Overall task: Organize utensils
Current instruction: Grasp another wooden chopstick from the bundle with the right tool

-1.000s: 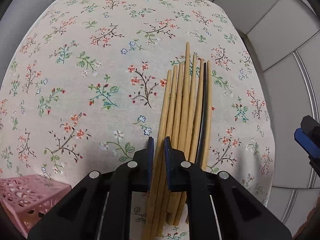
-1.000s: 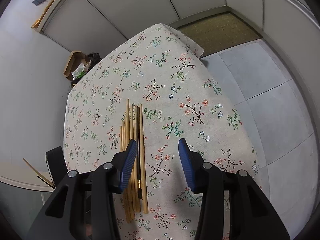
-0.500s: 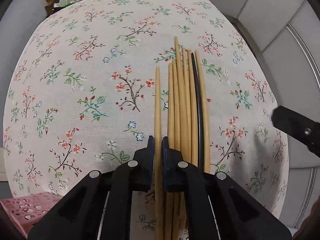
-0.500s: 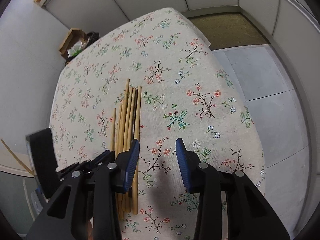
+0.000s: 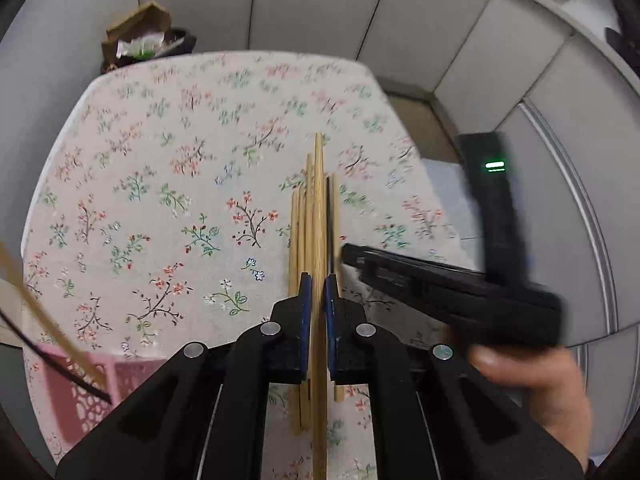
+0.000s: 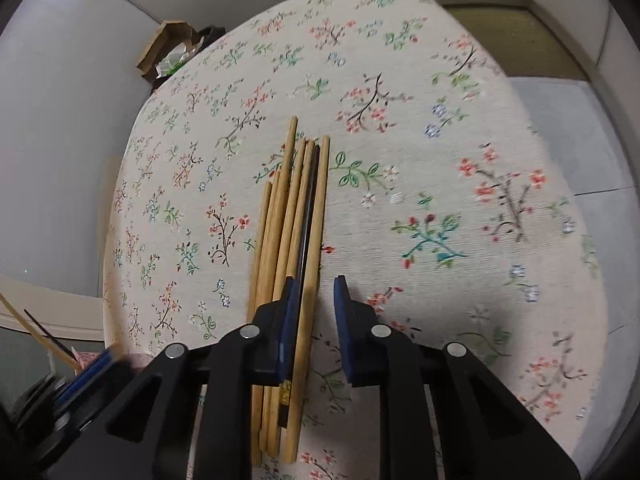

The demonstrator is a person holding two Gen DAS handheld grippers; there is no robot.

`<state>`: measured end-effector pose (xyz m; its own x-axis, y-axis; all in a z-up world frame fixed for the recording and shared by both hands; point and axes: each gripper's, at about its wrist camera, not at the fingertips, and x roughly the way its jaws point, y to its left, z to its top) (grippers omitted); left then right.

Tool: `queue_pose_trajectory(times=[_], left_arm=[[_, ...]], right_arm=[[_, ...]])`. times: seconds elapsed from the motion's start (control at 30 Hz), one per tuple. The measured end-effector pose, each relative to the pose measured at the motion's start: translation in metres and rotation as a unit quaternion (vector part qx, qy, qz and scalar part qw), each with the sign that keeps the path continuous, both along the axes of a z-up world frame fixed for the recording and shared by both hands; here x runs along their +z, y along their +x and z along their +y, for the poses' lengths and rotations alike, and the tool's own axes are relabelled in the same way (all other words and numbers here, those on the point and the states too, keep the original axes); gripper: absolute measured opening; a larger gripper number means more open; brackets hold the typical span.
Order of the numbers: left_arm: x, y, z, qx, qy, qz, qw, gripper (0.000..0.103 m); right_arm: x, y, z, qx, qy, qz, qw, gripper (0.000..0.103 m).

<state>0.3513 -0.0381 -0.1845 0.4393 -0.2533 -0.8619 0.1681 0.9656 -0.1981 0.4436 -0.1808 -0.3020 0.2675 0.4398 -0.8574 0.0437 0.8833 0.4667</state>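
Observation:
A bundle of several wooden chopsticks with one black chopstick lies on the floral tablecloth. My left gripper is shut on one wooden chopstick, held lifted above the bundle. My right gripper is open, low over the bundle's right edge; the outermost wooden chopstick lies between its fingers. The right gripper's body shows in the left wrist view, to the right of the bundle.
A pink perforated basket stands at the near left and holds a wooden and a black chopstick. A cardboard box sits beyond the table's far left corner. Grey partition walls surround the table; the table edge runs along the right.
My left gripper has lifted the single chopstick up off the bundle and tilted upward. My right gripper has moved down and left onto the bundle's right edge, its jaws narrowed.

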Motion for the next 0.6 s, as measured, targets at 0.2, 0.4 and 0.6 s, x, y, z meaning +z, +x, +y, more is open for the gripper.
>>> queue_pose_trajectory(times=[0.2, 0.4, 0.6], left_arm=[[0.024, -0.012, 0.002, -0.008, -0.023, -0.038, 0.9990, 0.006], [0.036, -0.025, 0.007, -0.017, -0.017, -0.060, 0.9979, 0.006], [0.053, -0.036, 0.020, -0.016, -0.035, -0.086, 0.9956, 0.006]], right_arm=[[-0.007, 0.007, 0.012, 0.003, -0.001, 0.007, 1.000, 0.008], [0.022, 0.001, 0.008, 0.006, -0.011, -0.016, 1.000, 0.007], [0.060, -0.014, -0.018, -0.021, -0.022, -0.066, 0.997, 0.007]])
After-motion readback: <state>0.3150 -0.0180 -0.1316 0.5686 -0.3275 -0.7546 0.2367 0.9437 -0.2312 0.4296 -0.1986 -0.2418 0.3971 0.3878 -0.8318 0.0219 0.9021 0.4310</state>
